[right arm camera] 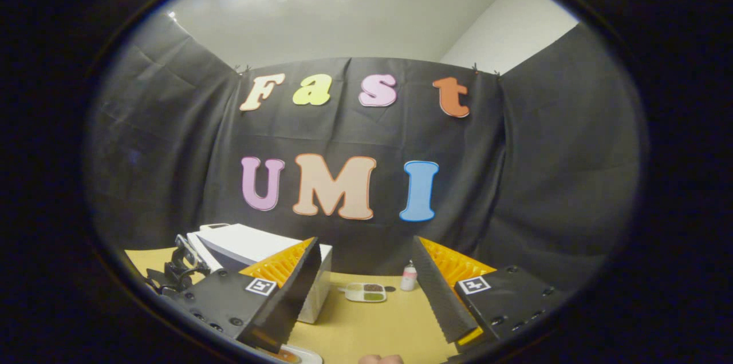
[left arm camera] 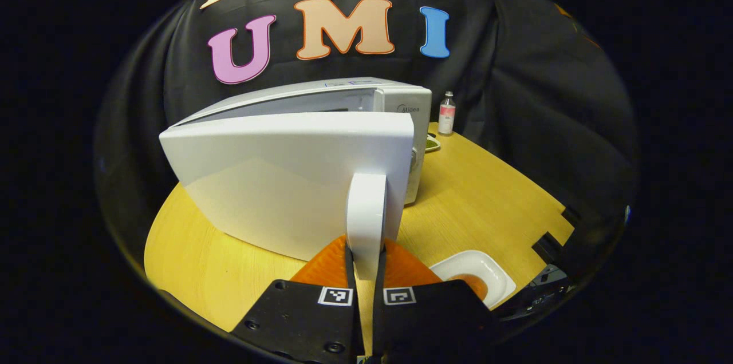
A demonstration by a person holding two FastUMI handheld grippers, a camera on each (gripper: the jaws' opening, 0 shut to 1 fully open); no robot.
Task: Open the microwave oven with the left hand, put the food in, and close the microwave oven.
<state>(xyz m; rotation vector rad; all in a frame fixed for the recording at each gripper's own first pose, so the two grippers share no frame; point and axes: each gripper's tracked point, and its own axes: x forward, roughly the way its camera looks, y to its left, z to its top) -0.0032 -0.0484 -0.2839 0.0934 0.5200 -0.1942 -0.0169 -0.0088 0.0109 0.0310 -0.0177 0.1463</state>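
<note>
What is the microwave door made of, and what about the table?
The microwave door and its handle look like smooth white plastic: even colour, soft sheen, rounded moulded edges, though painted metal is possible. The table looks like pale wood or a wood-look laminate, since fine straight grain lines run across its matte yellow top.

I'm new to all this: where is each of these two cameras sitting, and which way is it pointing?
Left gripper view: rides on the left gripper, low over the table, facing the microwave; its fingers clamp the door handle of the part-open door.
Right gripper view: rides on the right gripper, held back and tilted up toward the booth wall; its fingers stand wide apart with nothing between them.
Shared: the microwave, the small bottle, the food tray and the table.
</note>
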